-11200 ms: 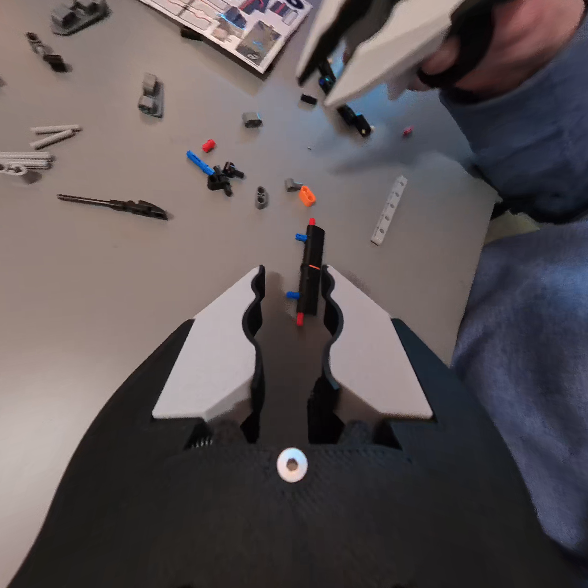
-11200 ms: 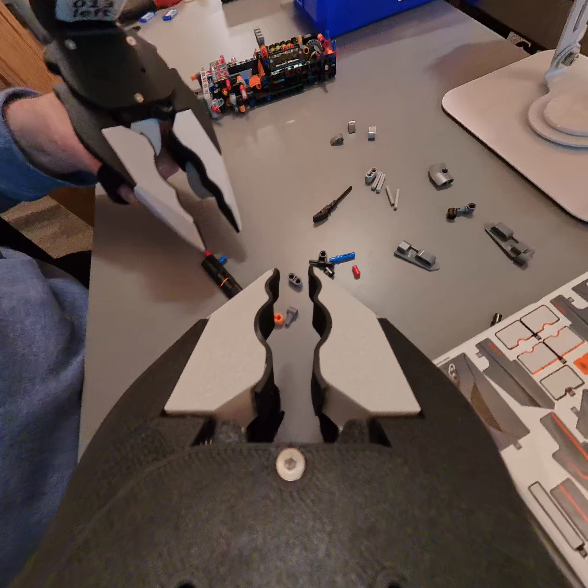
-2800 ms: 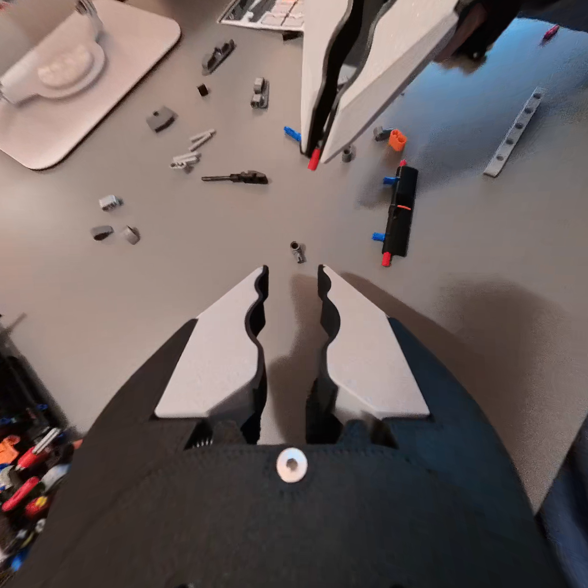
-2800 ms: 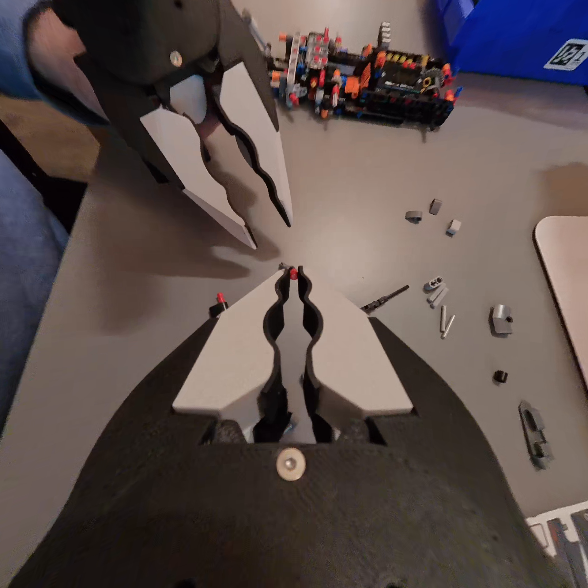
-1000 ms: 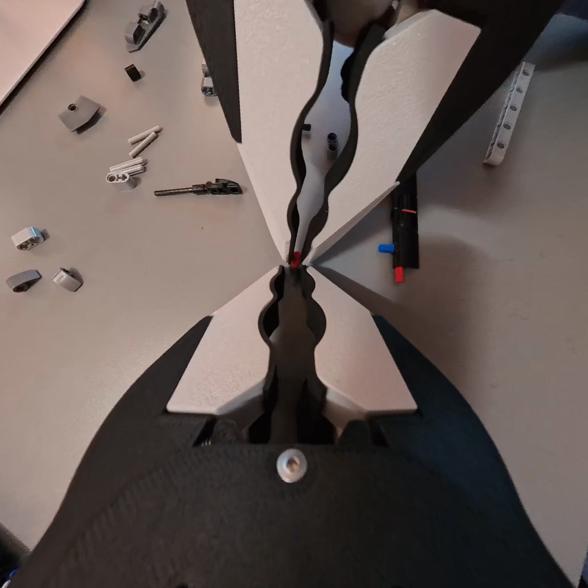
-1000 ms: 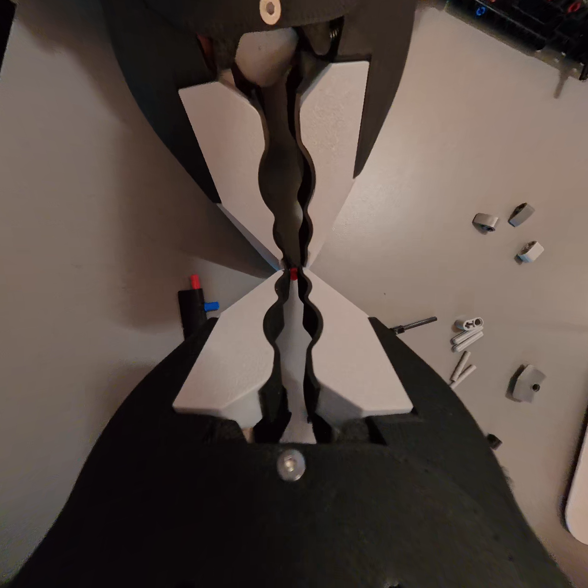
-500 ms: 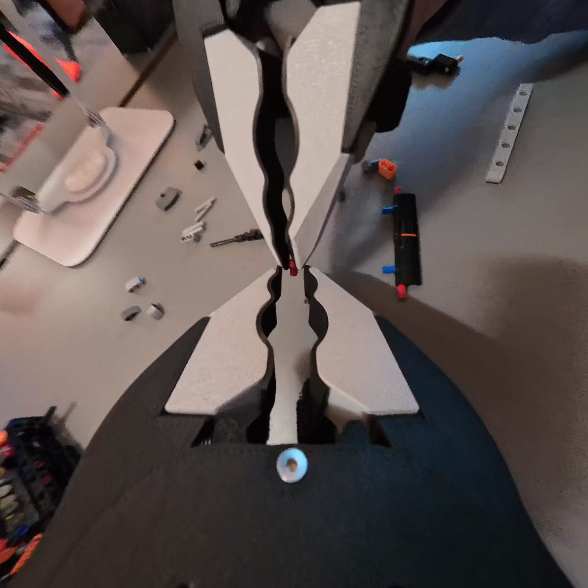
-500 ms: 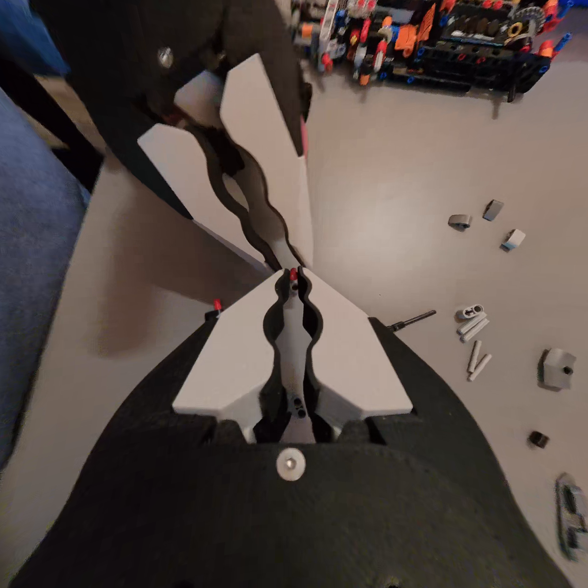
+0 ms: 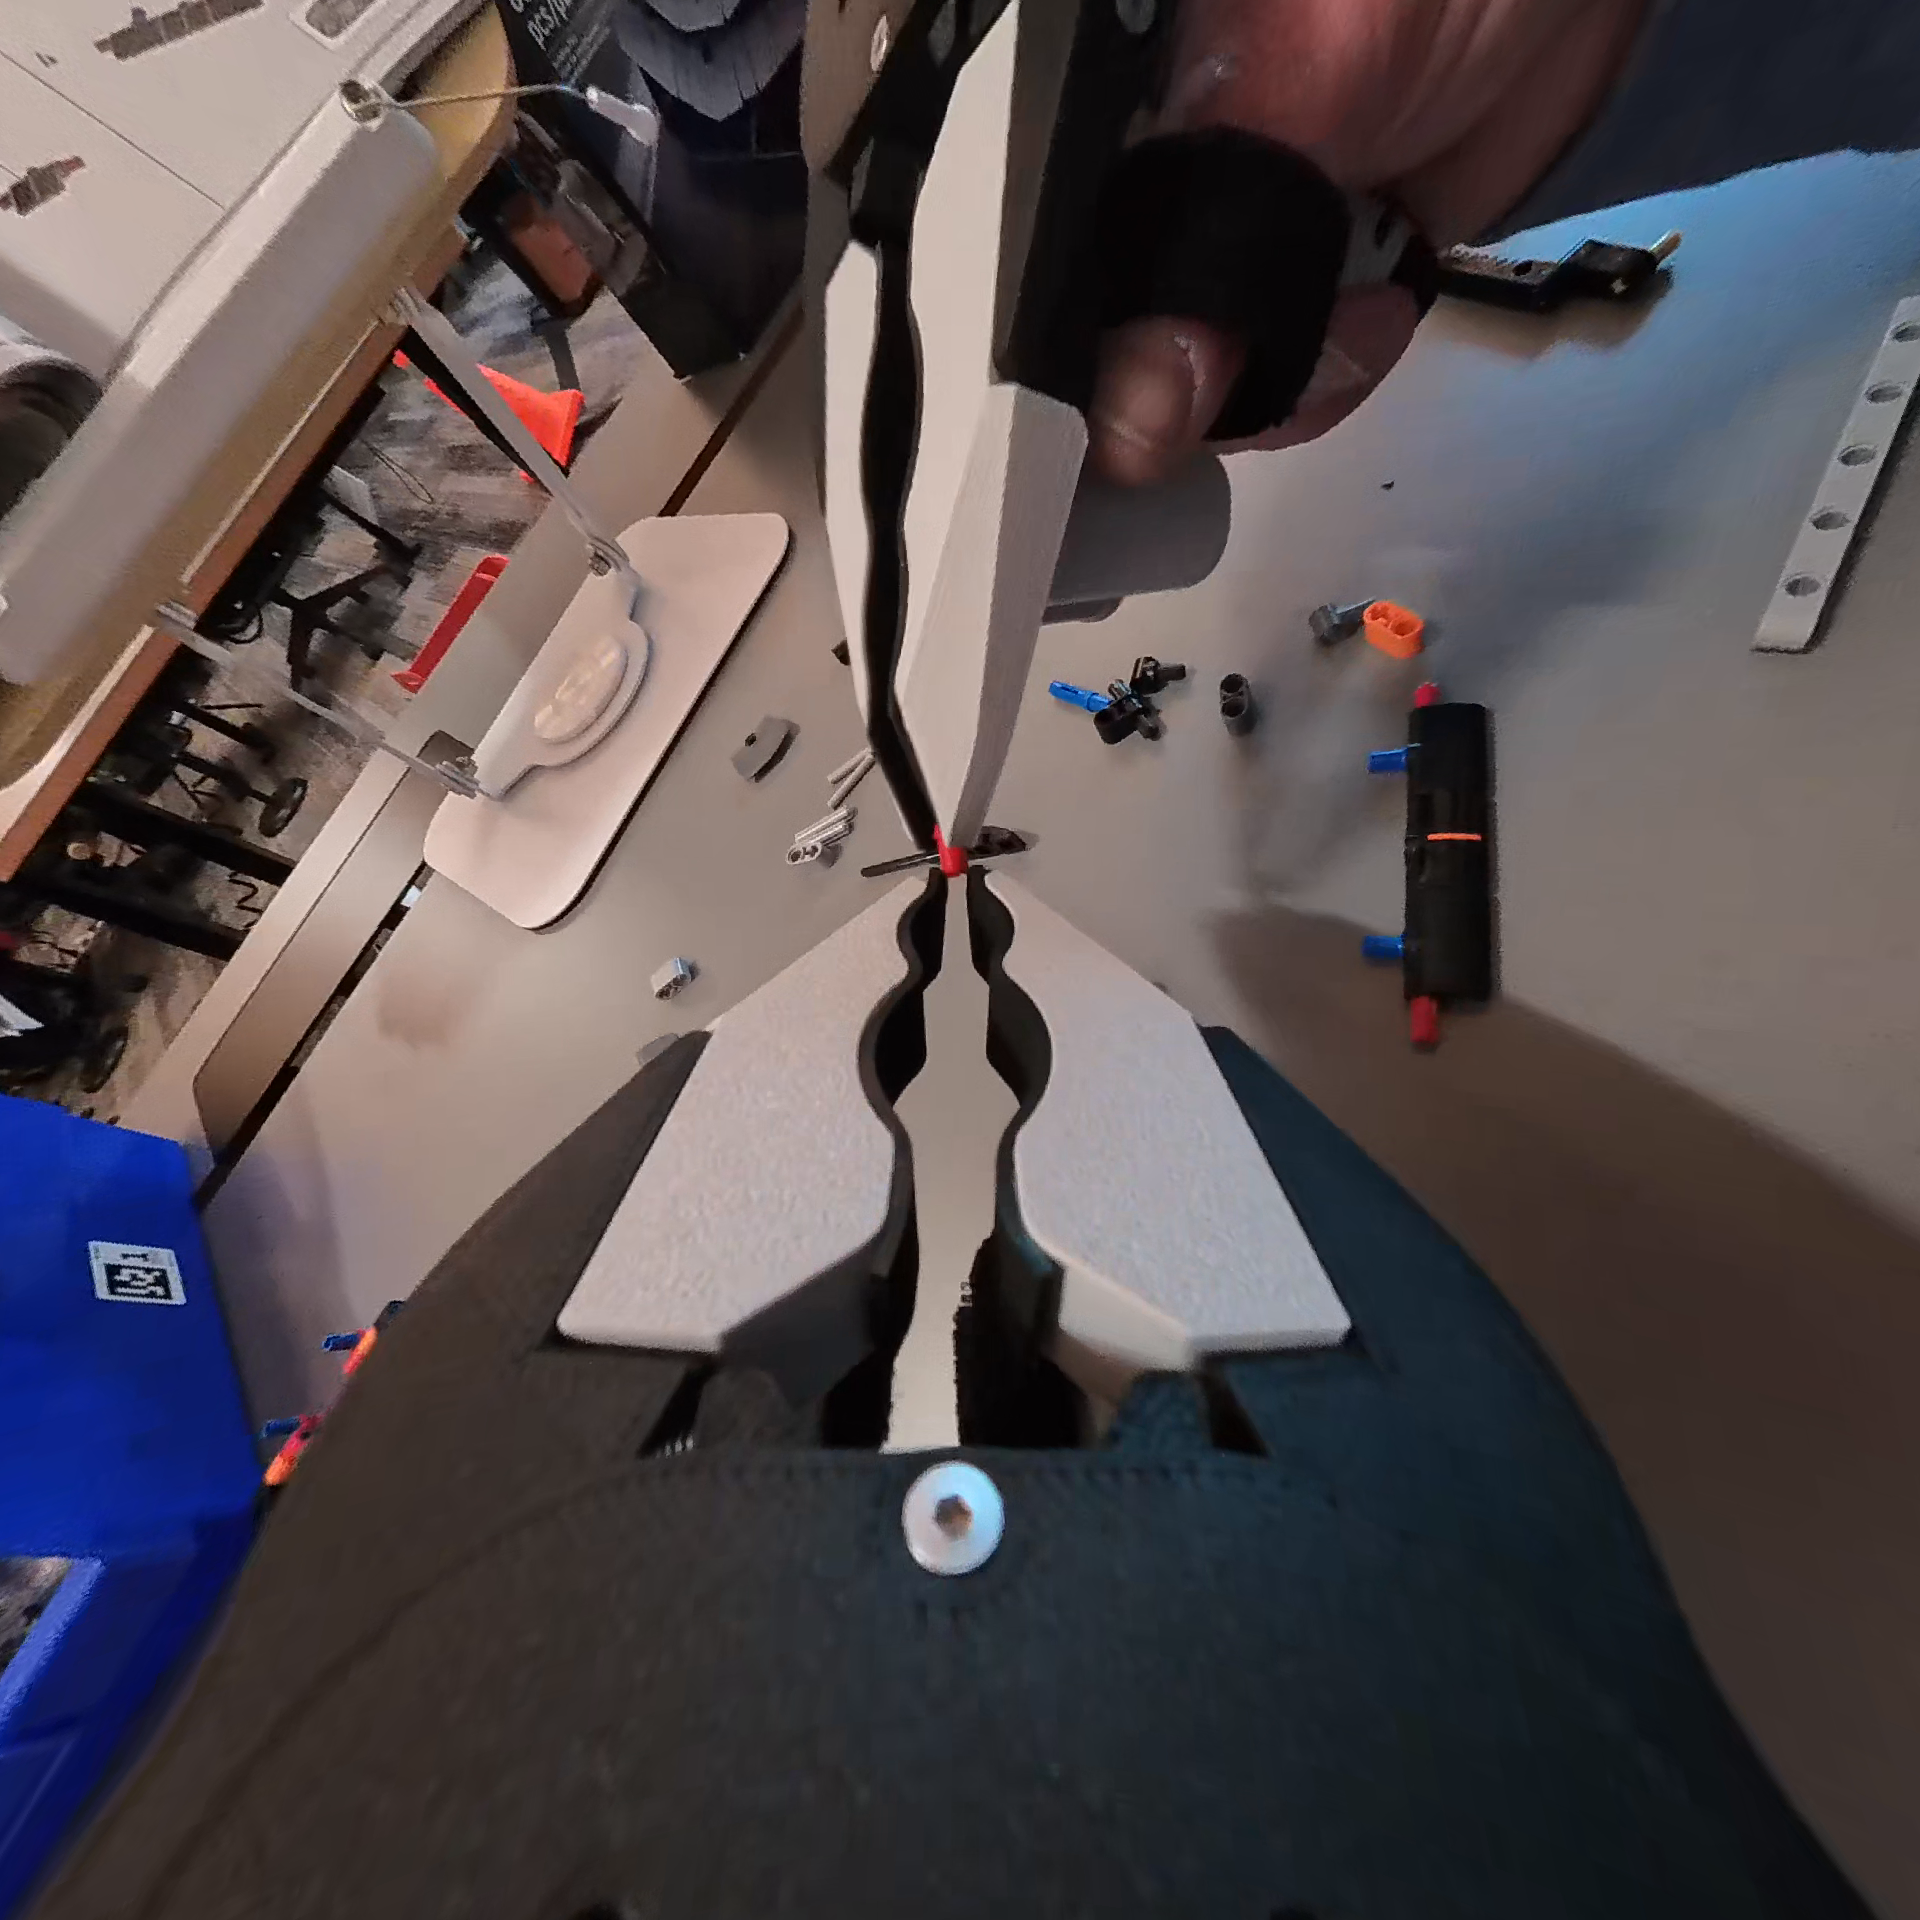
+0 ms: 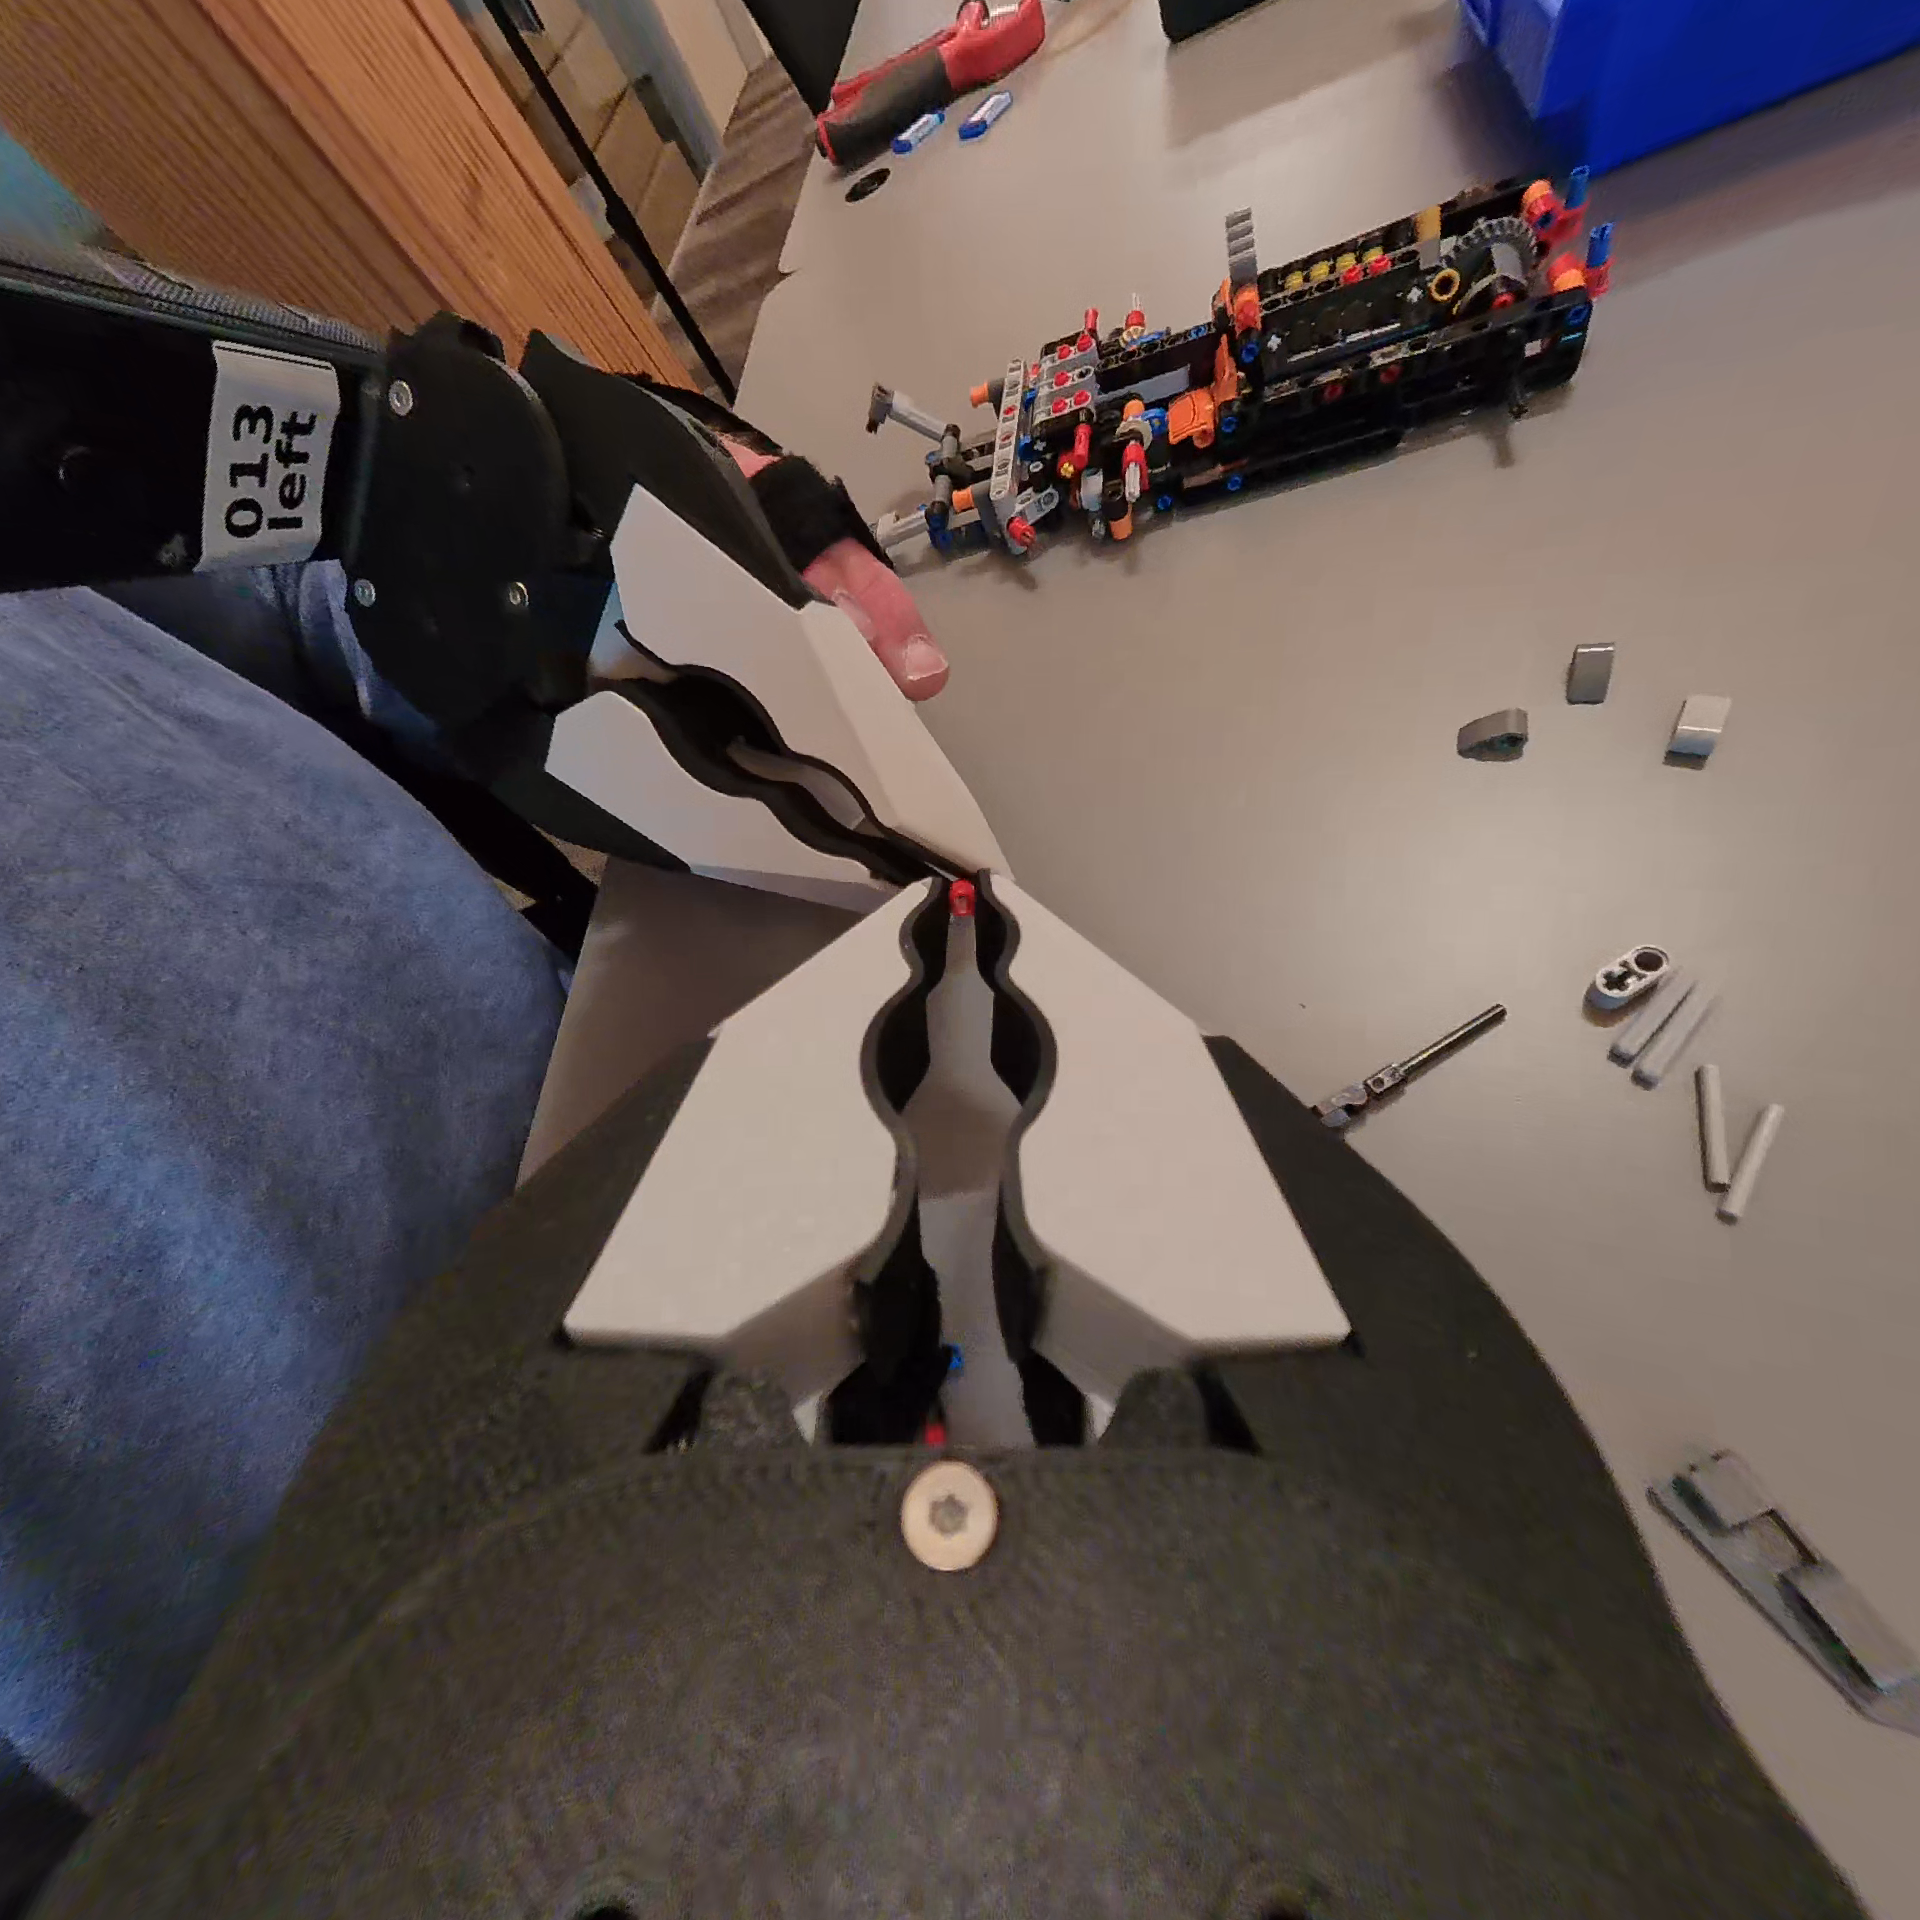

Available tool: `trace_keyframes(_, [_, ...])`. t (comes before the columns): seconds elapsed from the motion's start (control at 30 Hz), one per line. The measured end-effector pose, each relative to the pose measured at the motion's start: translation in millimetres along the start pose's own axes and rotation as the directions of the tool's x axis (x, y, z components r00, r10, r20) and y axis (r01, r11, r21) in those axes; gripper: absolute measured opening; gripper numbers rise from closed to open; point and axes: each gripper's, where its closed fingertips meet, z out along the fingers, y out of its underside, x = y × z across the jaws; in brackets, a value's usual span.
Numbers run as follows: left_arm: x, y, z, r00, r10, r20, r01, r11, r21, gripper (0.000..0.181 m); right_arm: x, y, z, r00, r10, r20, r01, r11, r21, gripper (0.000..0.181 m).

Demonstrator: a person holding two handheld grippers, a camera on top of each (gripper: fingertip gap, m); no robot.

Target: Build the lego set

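Both grippers meet tip to tip above the table (image 10: 1351, 727): right gripper (image 10: 961, 899) is clamped on the small red pin (image 10: 961, 896), and left gripper (image 9: 948, 883) is narrowed to a slit at the same pin; can't tell if it grips. Black sub-assembly (image 9: 1444, 862) lies right of the tips, chassis build (image 10: 1299, 364) far, loose grey pieces (image 10: 1662, 1039) to the right. Nothing else crowds the contact point.

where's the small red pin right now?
Off the table: the red pin is pinched at the right gripper tips, mid-frame in both wrist views, with the left gripper tips meeting it head-on.
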Motion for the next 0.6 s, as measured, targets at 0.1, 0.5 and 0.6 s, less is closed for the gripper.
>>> trace_keyframes(0.1, [-2, -3, -2, 1.0, 0.002, 0.015, -0.003, 1.0, 0.007, 0.002, -1, -4, -1, 1.0, 0.011, -0.006, -0.01, 1.0, 0.016, 0.002])
trace_keyframes(0.5, [-7, -8, -4, 0.999, -0.007, 0.052, 0.005, 1.0, 0.025, 0.003, -3, -9, -2, 0.999, 0.036, -0.025, -0.035, 0.999, 0.035, 0.002])
trace_keyframes(0.6, [-9, -10, -6, 0.998, -0.024, 0.055, 0.022, 0.999, 0.039, 0.002, -4, -13, -3, 0.999, 0.034, -0.026, -0.032, 0.998, 0.059, 0.002])
